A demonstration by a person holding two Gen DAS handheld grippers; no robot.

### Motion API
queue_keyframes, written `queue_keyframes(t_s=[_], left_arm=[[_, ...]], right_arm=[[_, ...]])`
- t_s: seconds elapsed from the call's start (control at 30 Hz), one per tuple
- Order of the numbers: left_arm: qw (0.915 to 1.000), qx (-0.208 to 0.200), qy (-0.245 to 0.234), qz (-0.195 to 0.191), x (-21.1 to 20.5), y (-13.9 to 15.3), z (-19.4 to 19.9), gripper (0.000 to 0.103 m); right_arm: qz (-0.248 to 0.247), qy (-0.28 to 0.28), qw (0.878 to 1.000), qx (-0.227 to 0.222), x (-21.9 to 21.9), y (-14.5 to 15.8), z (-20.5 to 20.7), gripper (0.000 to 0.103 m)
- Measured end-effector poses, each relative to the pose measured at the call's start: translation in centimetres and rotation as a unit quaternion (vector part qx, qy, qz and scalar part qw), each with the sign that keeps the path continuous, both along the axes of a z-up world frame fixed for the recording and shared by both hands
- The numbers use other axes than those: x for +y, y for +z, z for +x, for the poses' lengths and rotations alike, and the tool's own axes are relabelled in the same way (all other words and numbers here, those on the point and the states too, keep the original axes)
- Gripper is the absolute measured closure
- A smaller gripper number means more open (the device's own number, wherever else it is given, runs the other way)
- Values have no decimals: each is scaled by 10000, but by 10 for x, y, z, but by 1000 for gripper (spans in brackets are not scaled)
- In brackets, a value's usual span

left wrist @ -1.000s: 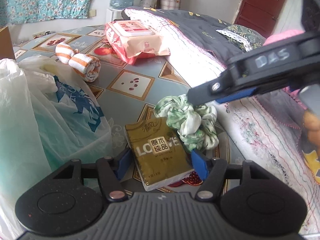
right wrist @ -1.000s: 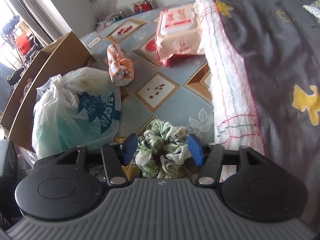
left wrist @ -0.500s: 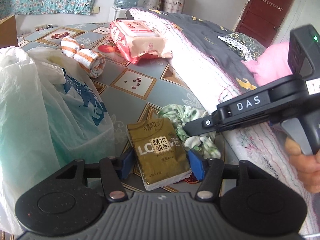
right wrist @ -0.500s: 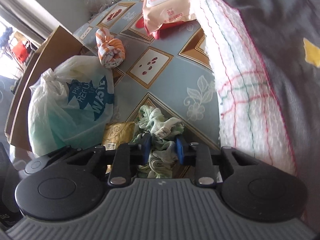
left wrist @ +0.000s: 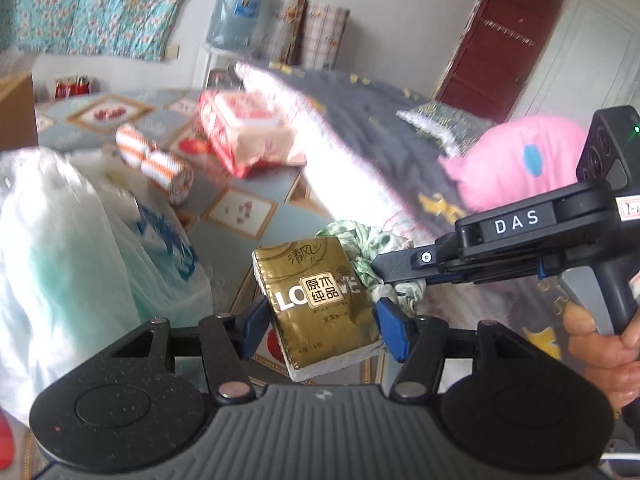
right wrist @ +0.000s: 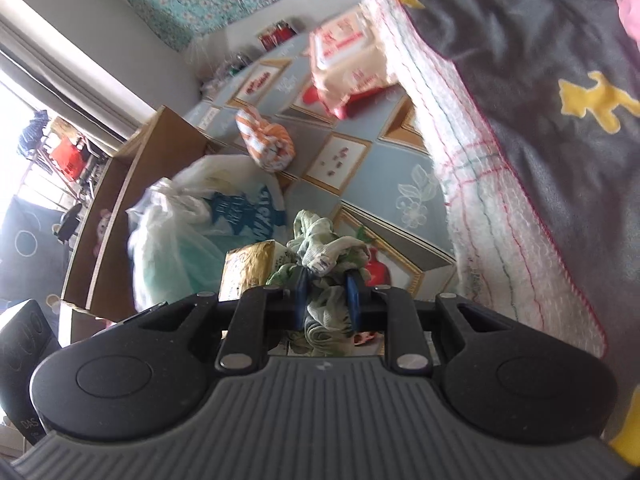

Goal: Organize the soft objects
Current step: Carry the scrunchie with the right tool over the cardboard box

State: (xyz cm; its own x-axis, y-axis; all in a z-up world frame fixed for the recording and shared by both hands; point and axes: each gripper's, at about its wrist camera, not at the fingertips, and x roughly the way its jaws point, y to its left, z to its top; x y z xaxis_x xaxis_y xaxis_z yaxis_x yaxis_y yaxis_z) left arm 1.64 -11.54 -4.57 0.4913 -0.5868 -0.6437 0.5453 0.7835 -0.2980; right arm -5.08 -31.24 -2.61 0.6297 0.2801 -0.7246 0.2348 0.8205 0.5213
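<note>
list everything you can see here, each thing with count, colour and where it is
tissue pack: 1, gold, between the left gripper's pads
scrunchie: 1, green and white, clamped in the right gripper
rolled towel: 1, orange and white, on the table
wipes pack: 1, pink and white, far side of the table by the blanket
plastic bag: 1, white with blue print, left of the tissue pack
table: 1, blue patterned cover
blanket: 1, dark grey, white edge, right side
cardboard box: 1, brown, behind the bag
left gripper: black, blue pads
right gripper: black, blue pads, jaws just closed
hand: on the right gripper's handle
</note>
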Motion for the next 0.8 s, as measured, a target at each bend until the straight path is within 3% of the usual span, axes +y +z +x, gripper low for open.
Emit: queue_keyframes(t_s=[0.27, 0.43, 0.67, 0.8], left_arm=[[9978, -590, 226, -193, 39, 49, -14, 44], [9938, -1016, 452, -86, 70, 74, -17, 44], [9873, -1156, 1094, -23, 137, 102, -8, 44], [9794, -1230, 1594, 128, 191, 119, -1, 45]], right_arm=[[18, 253, 9981, -564, 36, 47, 2, 84], [8, 559, 9947, -868, 70, 72, 21, 84], [133, 1230, 9865, -1073, 138, 97, 73, 84], [367, 1766, 9783, -1024, 189, 106, 116, 84]])
